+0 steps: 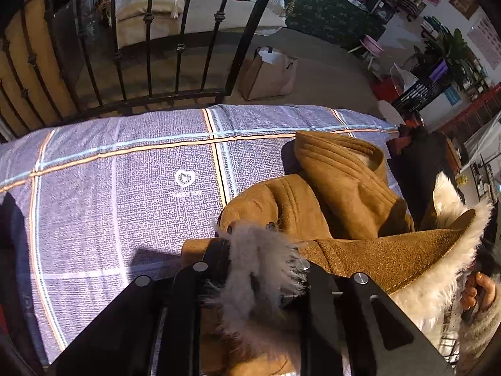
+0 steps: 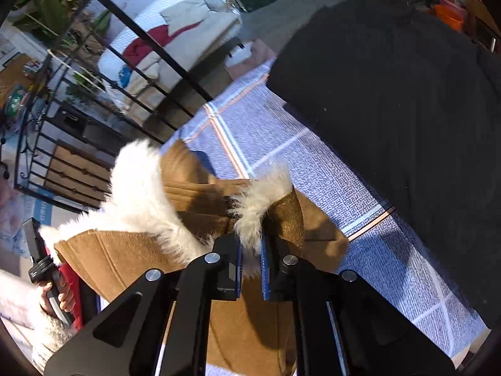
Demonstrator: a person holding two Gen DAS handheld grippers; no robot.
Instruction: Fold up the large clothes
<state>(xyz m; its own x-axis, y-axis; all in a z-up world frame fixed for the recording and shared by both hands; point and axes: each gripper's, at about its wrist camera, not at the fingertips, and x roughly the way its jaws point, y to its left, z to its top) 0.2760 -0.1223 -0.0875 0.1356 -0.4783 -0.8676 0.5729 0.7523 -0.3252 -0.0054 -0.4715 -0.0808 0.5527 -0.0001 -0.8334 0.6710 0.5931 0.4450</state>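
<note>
Left claw (image 1: 260, 269): jaws nearly together, pinched on the fur-trimmed edge of the coat (image 1: 360, 188); grey-white tufts bulge out between and above the pads. Right claw (image 2: 250, 266): narrow gap between the blue-faced pads, closed on a second point of the same fur edge, with white pile standing up between them. A hand (image 1: 477, 291) of the person is visible at the right margin of the left view, gripping the other tool's handle.

Handling assessment: the coat is tan suede outside with a long white fur lining (image 2: 141, 185). It appears thick, bulky and fairly heavy for a garment, soft but with enough body to hold standing folds instead of lying flat. The long pile is judged a poor purchase by itself; hairs may slip or pull out. A grip set deeper, taking the suede hem together with the lining, is judged more secure.

Location: the coat lies bunched on the near right part of the bed, on a lavender woven sheet (image 1: 125, 172) with orange, white and blue stripes. Its stitched, ridged collar (image 1: 338, 156) rises behind the heap. A dark garment (image 2: 407, 94) covers the sheet at the right of the right-hand view.

Beyond: a black iron bedstead rail (image 1: 150, 50), then a brown paper bag (image 1: 269, 75) on the floor.
</note>
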